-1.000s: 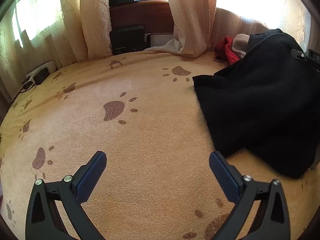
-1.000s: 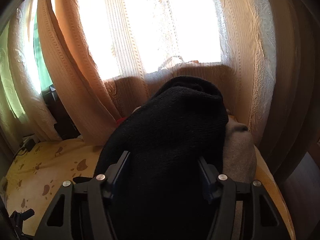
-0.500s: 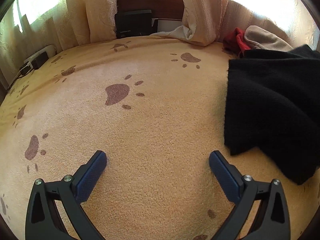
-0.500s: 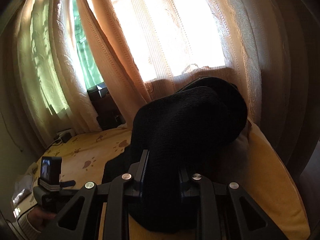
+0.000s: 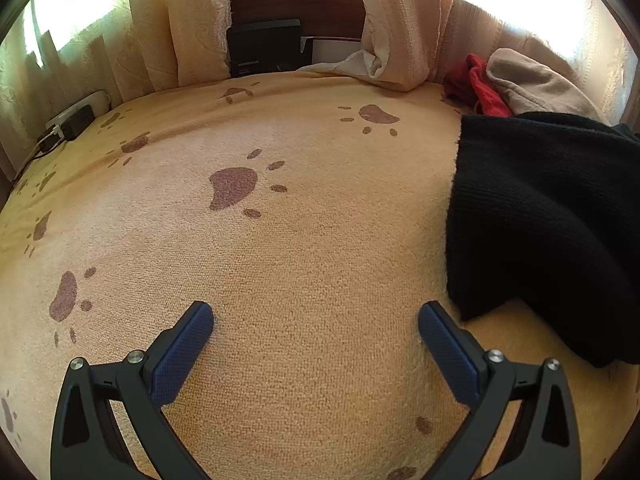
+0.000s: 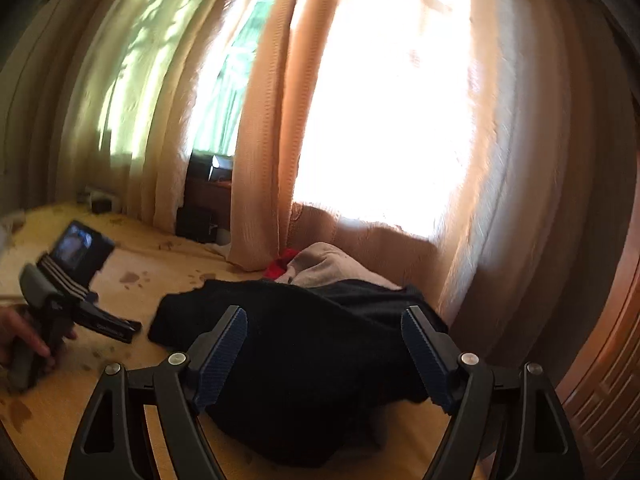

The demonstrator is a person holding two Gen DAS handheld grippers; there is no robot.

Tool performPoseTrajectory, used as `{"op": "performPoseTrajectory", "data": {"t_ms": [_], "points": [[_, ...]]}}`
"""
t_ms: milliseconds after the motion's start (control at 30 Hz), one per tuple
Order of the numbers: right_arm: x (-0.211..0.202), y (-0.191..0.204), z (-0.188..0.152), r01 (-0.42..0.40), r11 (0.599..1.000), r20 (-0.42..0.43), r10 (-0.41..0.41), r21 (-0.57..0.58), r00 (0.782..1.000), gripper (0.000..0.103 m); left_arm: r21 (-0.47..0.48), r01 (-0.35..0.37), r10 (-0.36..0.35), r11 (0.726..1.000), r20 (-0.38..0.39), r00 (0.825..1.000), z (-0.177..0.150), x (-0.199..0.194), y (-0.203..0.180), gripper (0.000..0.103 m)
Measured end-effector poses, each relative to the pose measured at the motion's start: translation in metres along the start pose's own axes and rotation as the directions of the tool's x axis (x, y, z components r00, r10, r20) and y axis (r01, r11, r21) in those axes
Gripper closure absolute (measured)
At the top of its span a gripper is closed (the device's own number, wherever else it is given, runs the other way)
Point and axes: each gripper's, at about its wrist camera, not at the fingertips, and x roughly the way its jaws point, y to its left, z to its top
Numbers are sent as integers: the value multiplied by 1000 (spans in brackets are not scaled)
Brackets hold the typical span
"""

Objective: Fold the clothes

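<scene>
The black knit sweater lies rumpled in a loose heap on the right side of the bed, overlapped on itself and far from flat — no tidy fold shows. Behind it, against the curtain, sit a beige garment and a red garment, bunched together. The right tool hovers just over the sweater with its jaws spread wide, pinching nothing; the left tool hangs over bare blanket, likewise spread and empty. I judge the step in hand to be laying the sweater out, so the next move calls for catching an edge or corner in each tool and drawing it flat onto the free space at left. The surface is a yellow paw-print blanket — soft, likely to drag the knit. Cream curtains cover bright windows.
</scene>
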Motion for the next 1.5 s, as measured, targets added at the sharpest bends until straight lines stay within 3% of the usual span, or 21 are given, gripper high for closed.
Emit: {"op": "performPoseTrajectory", "data": {"t_ms": [33,133,167,200,233,300,400,500,600,633,733,767,833,867,967,1067,1167,1267,1500], "points": [[15,3,3,6,998,-20,-7,-59,1000,21,1,1,-1,1000,0,1000,0,0,0,0],[67,-6,-6,-99,994,-172,91,-42,981,22,9,9,-9,1000,-2,1000,0,0,0,0],[83,-8,-9,-133,991,-220,123,-32,968,35,12,14,-14,1000,-2,1000,0,0,0,0],[74,-5,-10,-159,987,-218,153,-10,964,65,15,19,-19,1000,-2,1000,0,0,1,0],[65,-2,-12,-185,983,-216,183,12,959,76,12,28,-28,1000,0,1000,-1,-1,2,0],[46,4,-14,-235,970,-210,242,57,947,85,-6,60,-59,998,9,998,0,-3,7,0],[18,13,-18,-311,943,-195,329,122,924,88,-68,137,-136,988,30,990,1,-7,20,0],[-15,41,-36,-457,879,-229,476,133,849,89,-117,198,-195,973,39,980,4,-12,32,0],[-38,68,-54,-602,781,-271,623,165,734,89,-112,203,-197,973,63,978,6,-24,34,0],[-43,73,-58,-616,770,-279,636,166,720,89,-102,200,-193,974,73,978,7,-29,34,0],[-47,62,-62,-539,822,-269,570,185,777,85,-69,207,-199,976,110,974,9,-45,33,0],[-47,54,-62,-504,838,-262,545,211,797,77,-55,215,-208,975,121,971,8,-51,32,0],[-44,26,-61,-443,836,-201,519,324,831,40,-24,232,-226,973,142,964,5,-63,29,0],[-43,13,-60,-400,839,-170,484,369,858,15,-2,241,-238,971,145,960,4,-67,25,0],[-39,-16,-51,-338,832,-93,416,441,904,13,77,235,-244,969,158,957,-2,-78,7,0],[-30,-25,-33,-284,875,-72,337,392,939,13,138,222,-243,965,165,956,-7,-85,-11,0],[-12,-23,-13,-255,913,-78,293,318,953,13,162,207,-234,965,171,957,-9,-88,-21,0],[15,-12,5,-298,917,-86,330,265,940,13,160,195,-222,968,170,960,-10,-86,-26,0],[97,15,3,-257,937,-243,313,235,918,13,162,127,-158,979,195,968,-8,-87,-27,0]]}}
